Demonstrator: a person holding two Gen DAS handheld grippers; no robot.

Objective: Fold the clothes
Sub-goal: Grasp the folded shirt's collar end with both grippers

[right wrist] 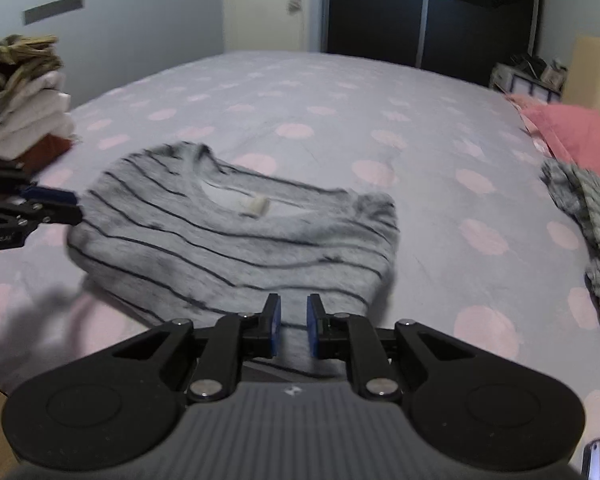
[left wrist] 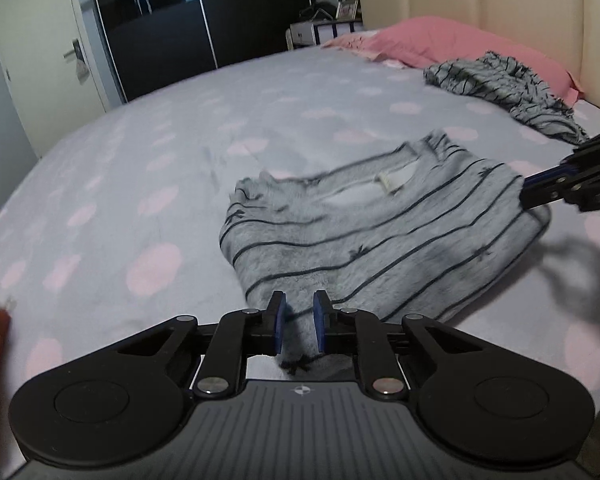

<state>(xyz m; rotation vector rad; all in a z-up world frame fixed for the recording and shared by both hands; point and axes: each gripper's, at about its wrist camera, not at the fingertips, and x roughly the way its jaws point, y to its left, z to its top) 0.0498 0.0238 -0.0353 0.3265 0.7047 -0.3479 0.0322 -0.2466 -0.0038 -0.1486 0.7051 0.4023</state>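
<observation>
A grey fleece top (left wrist: 380, 240) (right wrist: 228, 248) with thin dark stripes lies on the bed, its neck opening and white label facing up. My left gripper (left wrist: 300, 320) holds its near edge, with the grey fabric bunched between the narrow blue pads. In the right wrist view that same gripper (right wrist: 76, 204) pinches the top's left edge. My right gripper (right wrist: 294, 322) grips the near edge too, a strip of fabric running between its pads. The left wrist view shows it (left wrist: 526, 192) at the top's right edge.
The bed sheet (left wrist: 160, 152) is pale lilac with pink dots. A second grey striped garment (left wrist: 512, 84) (right wrist: 596, 216) lies crumpled by a pink pillow (left wrist: 440, 40) and the cream headboard (left wrist: 500, 0). A stack of folded clothes (right wrist: 28, 96) sits at the left. A dark wardrobe (left wrist: 200, 20) stands beyond.
</observation>
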